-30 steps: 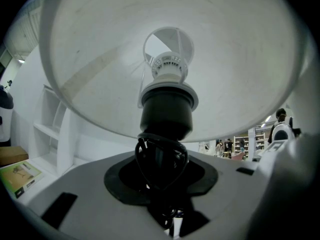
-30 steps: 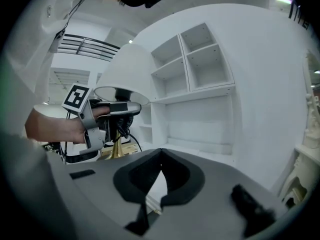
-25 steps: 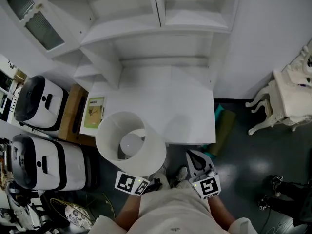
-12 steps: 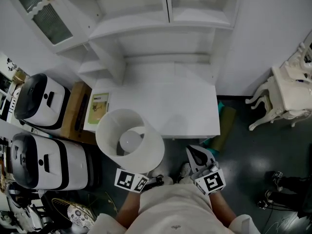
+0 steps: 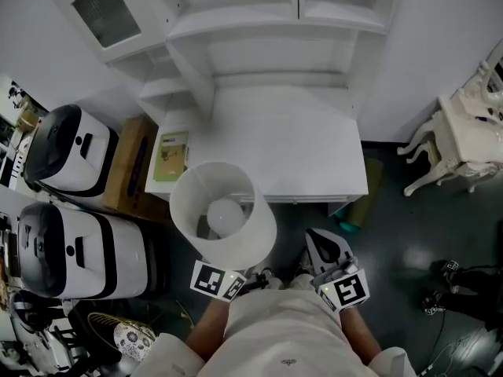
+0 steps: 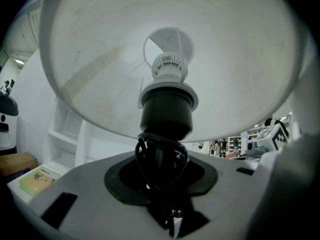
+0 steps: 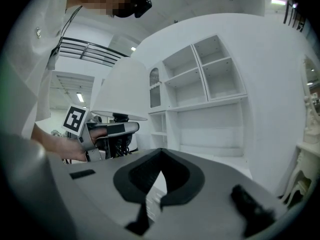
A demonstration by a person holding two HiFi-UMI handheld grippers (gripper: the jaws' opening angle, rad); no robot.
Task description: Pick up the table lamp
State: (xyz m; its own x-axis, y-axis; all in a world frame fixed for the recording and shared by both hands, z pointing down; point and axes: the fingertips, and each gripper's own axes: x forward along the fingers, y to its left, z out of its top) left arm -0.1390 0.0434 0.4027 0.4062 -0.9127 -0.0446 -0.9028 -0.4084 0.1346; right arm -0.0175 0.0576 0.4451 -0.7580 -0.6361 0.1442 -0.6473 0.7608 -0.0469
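The white shelf unit point(image 5: 267, 45) and the white table point(image 5: 291, 140) built into its foot sat higher in the head view than a second before, so more of the dark floor point(image 5: 409, 242) showed below the table's front edge. Two white-and-black appliances point(image 5: 71, 250) stood at the left as before, with a brown box point(image 5: 130, 167) between them and the table. A white carved piece of furniture point(image 5: 464, 140) stood well apart at the right.

The table lamp point(image 5: 212, 203) was off the table and carried in the air. Its white shade overlapped only the front left edge of the table, with most of it now over the floor. It had drawn a little farther from the green booklet point(image 5: 173, 155) on the table's left corner.

The left claw point(image 6: 161, 176) was closed partway on the lamp's dark neck point(image 6: 166, 116), just under the socket, with the black cord point(image 6: 160, 159) looped between its jaws. That hold looked the same as earlier.

The right claw point(image 5: 314, 238) hung over the floor, farther back from the table's edge than before. Its jaws met at the tips and held nothing.
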